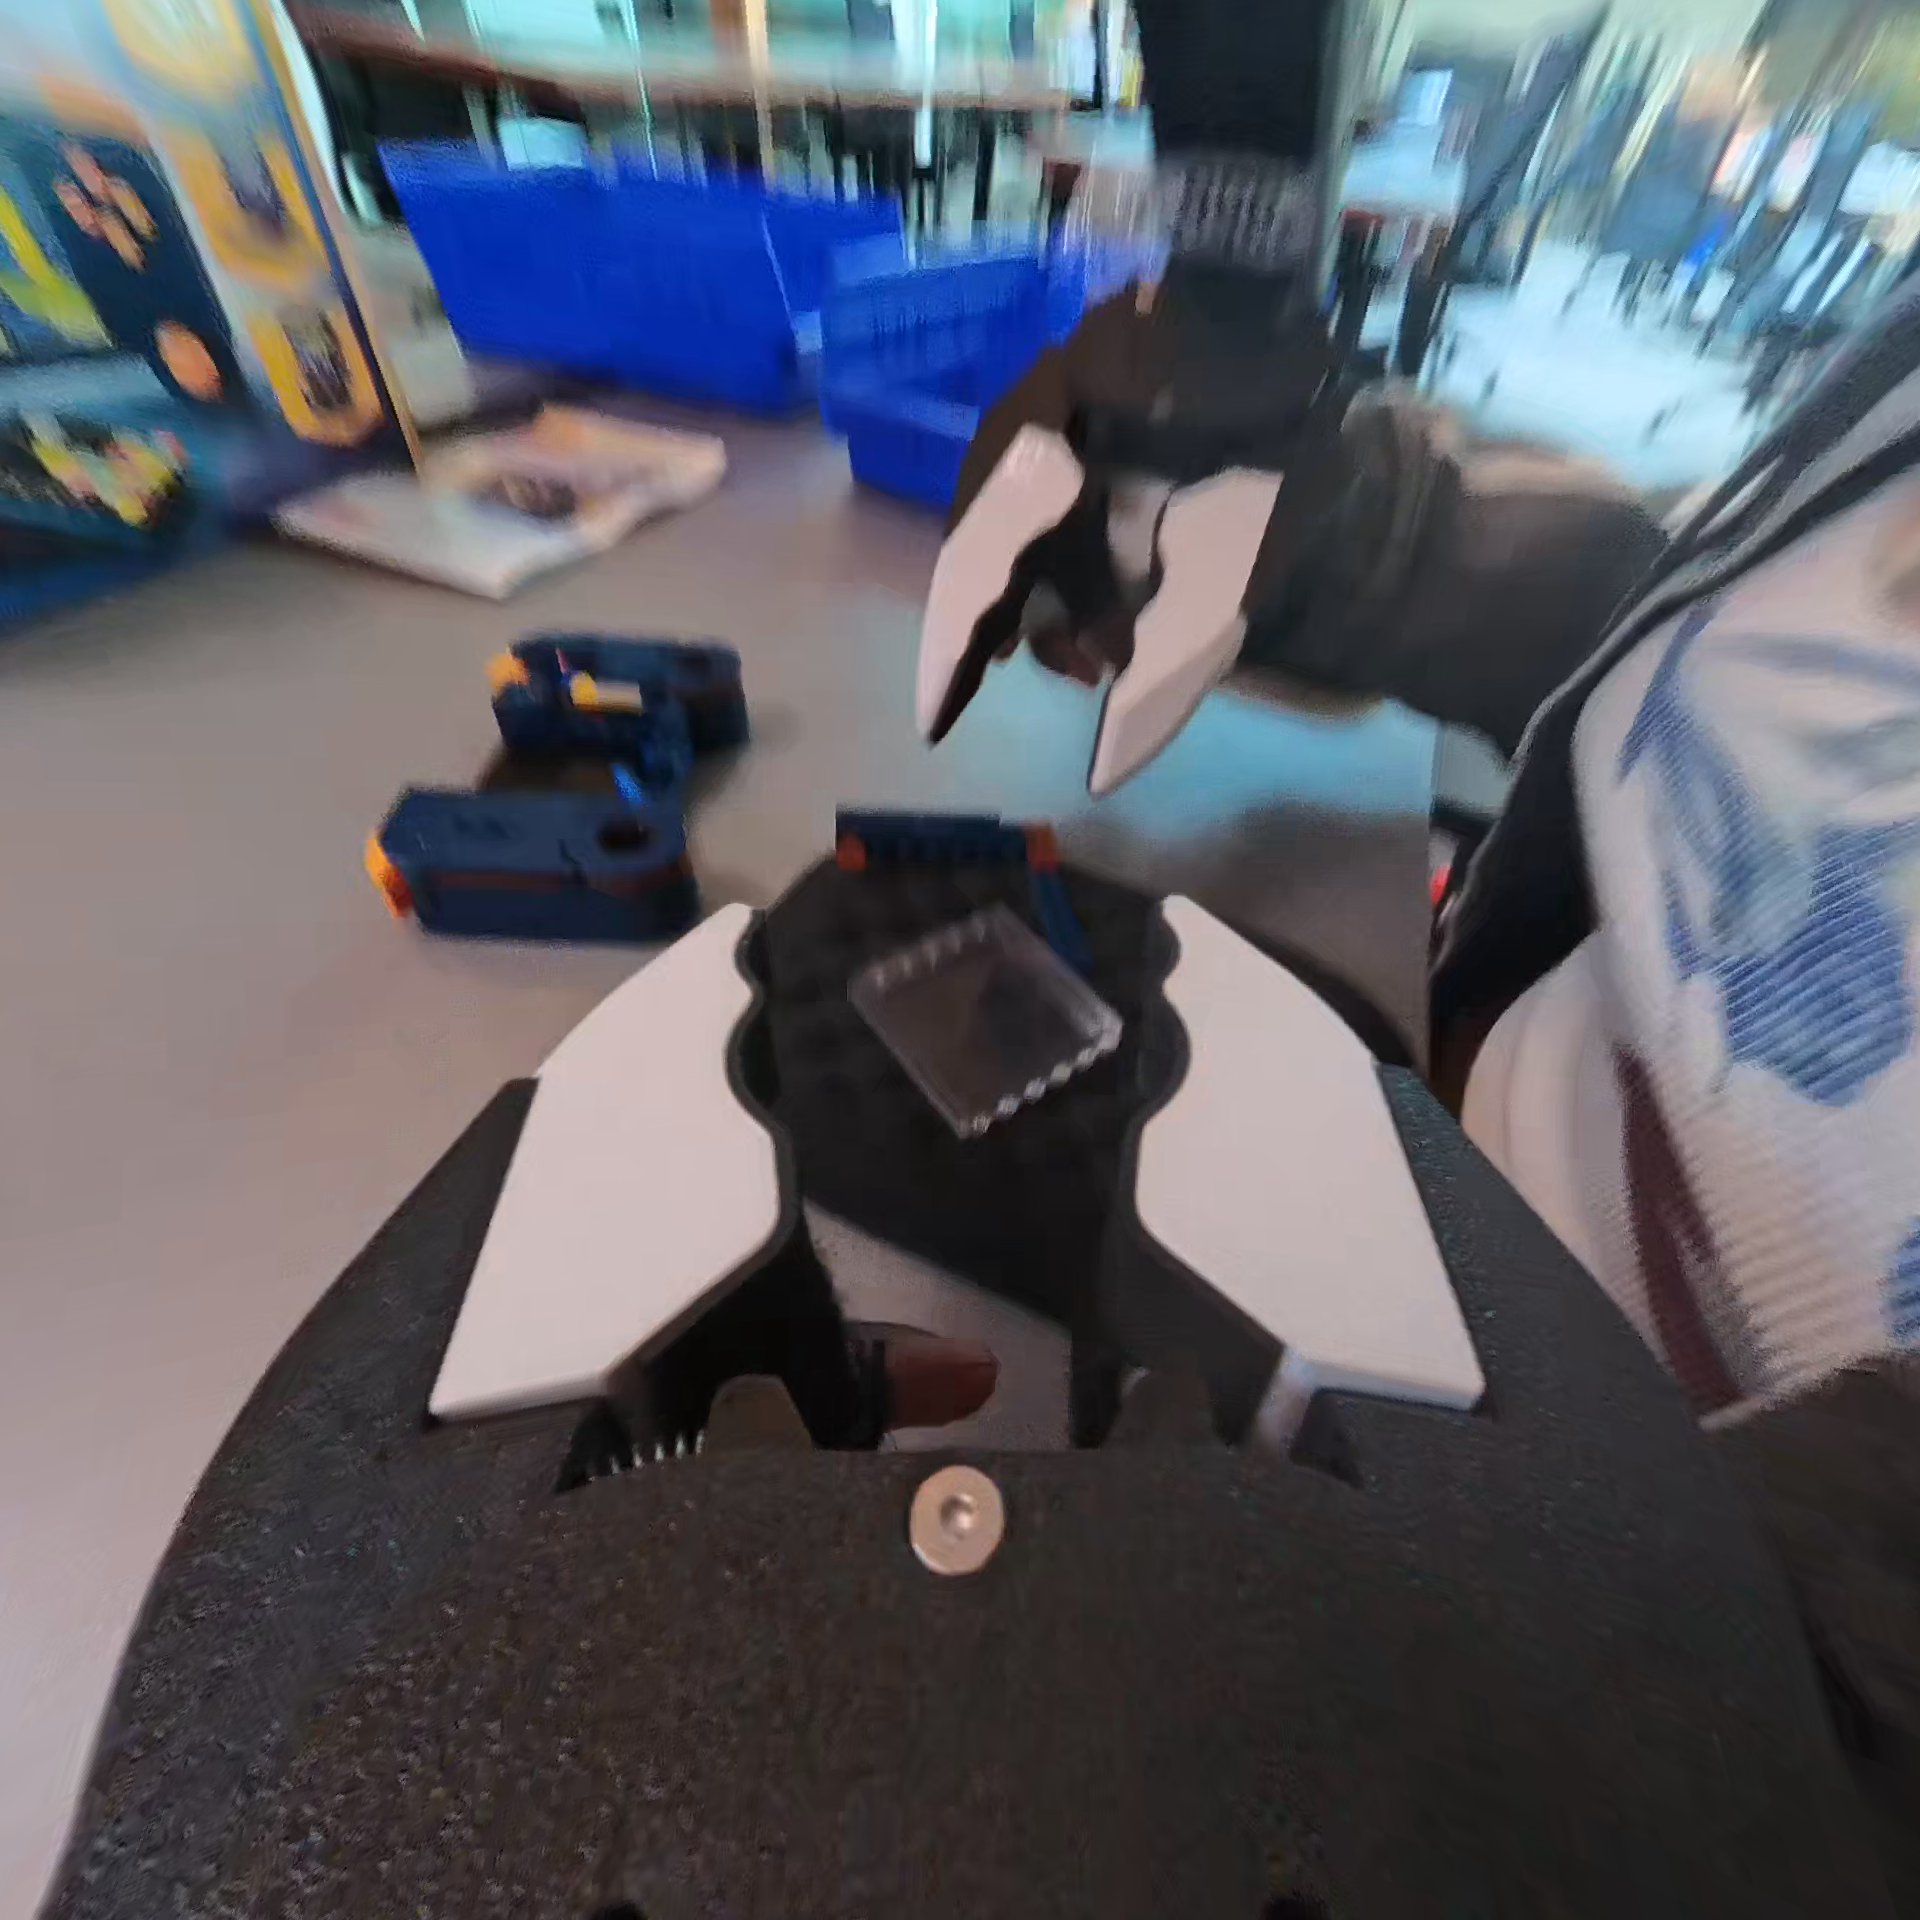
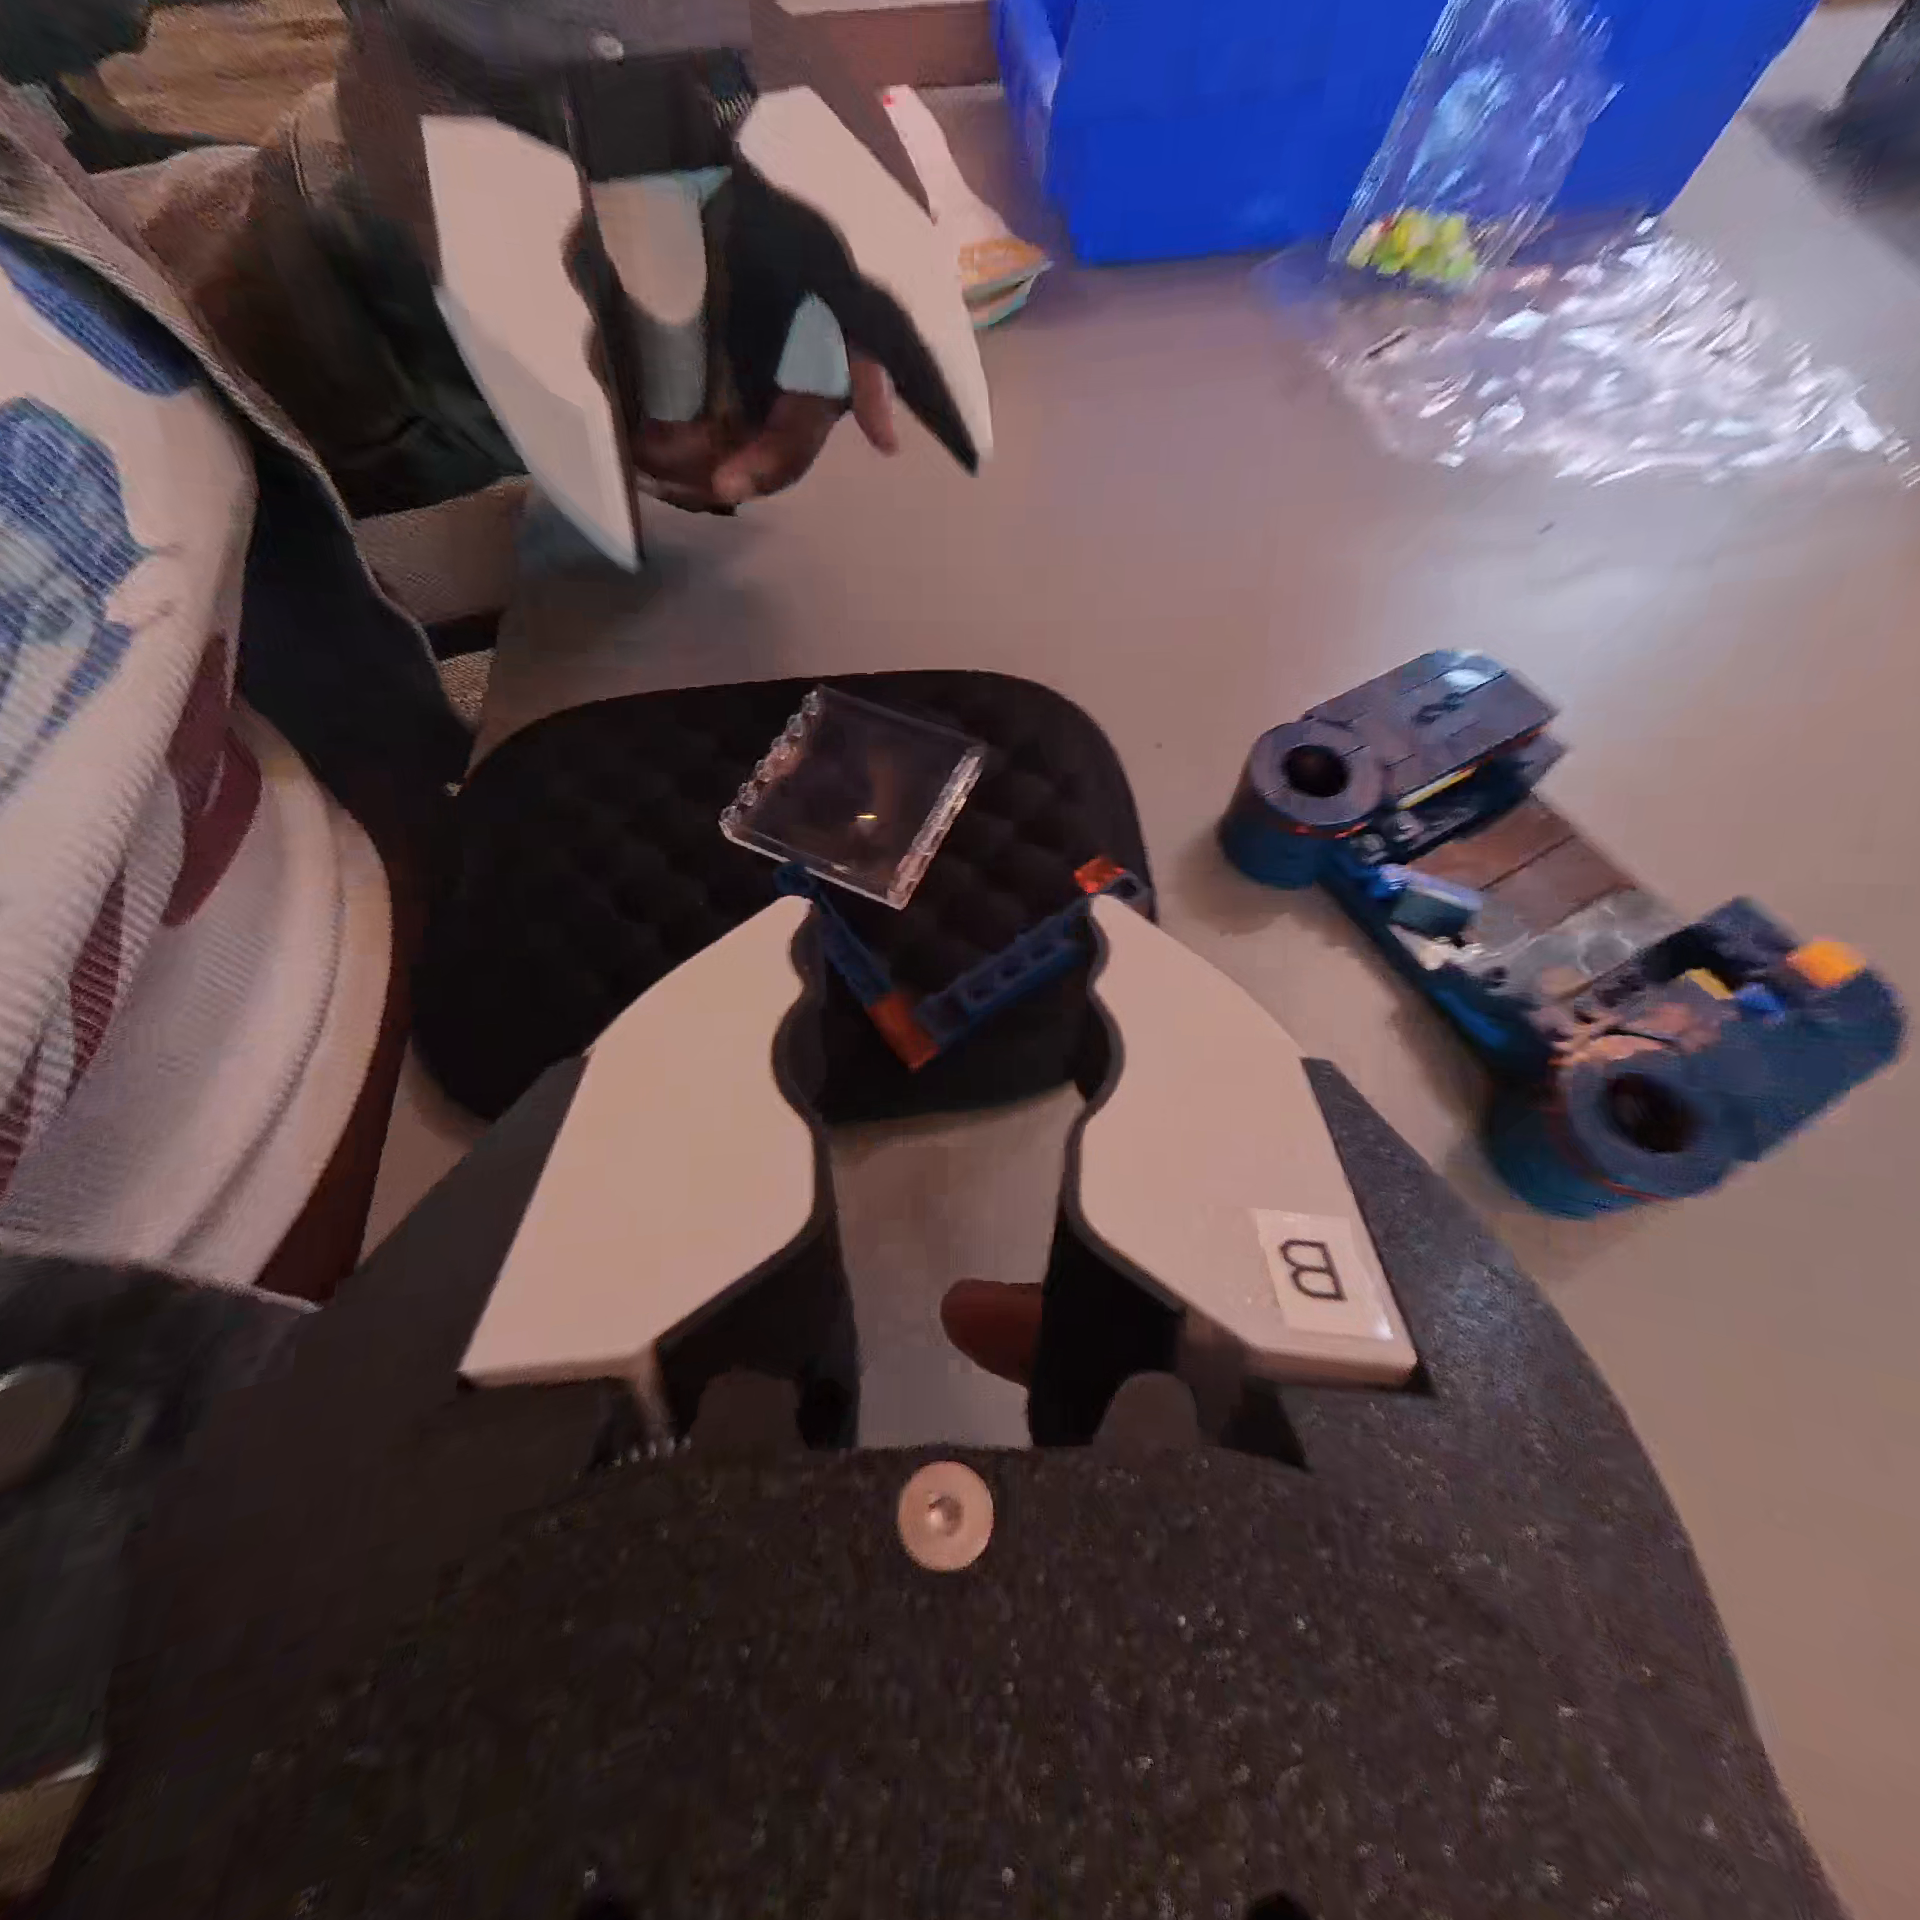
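Left tongs [image 1: 956, 914] and right tongs [image 2: 951, 914] both gape wide, empty, poised above a black pad [image 2: 582, 831] on the worktop [image 2: 1299, 623]. Clear panel [image 2: 852, 795] lies tilted on the pad, seemingly touching a blue frame [image 2: 997, 982]. Blue brick build [image 2: 1558, 935] sits well apart. Grip the panel by its edges, gently.

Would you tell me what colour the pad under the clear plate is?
Black, with a quilted texture; the pad shows best in the right wrist view.
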Action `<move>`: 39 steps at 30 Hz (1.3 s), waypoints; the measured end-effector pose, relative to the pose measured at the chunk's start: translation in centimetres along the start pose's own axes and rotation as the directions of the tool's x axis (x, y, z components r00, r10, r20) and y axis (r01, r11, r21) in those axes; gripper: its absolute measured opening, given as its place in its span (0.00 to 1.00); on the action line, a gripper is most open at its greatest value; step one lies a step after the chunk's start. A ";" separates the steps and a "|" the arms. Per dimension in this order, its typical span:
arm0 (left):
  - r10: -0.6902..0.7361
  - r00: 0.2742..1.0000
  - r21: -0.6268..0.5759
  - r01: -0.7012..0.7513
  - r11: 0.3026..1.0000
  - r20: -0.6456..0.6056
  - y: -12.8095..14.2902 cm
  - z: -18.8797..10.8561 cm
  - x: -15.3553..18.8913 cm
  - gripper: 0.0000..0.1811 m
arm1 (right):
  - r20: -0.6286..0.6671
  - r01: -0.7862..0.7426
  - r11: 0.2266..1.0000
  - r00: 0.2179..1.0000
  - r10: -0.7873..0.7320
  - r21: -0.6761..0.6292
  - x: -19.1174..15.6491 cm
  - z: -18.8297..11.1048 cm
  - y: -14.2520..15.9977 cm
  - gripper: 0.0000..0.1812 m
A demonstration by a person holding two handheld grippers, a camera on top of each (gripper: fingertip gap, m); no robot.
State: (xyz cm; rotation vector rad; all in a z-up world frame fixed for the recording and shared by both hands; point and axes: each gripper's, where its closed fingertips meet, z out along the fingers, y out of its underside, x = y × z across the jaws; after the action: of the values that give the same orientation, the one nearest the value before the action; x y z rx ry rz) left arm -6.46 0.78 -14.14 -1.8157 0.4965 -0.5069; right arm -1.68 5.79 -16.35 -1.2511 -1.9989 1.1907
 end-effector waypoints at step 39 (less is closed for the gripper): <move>0.025 0.998 -0.077 -0.029 0.997 -0.053 1.2 4.2 1.6 0.24 | -0.807 -0.781 0.616 0.300 0.508 0.098 11.6 -32.3 17.2 0.12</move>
State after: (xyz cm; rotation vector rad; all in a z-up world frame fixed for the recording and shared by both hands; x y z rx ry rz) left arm -2.87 2.84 -16.35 -1.8712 0.5824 -0.5242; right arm 25.57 32.89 -15.70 -2.4083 -0.9642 0.3593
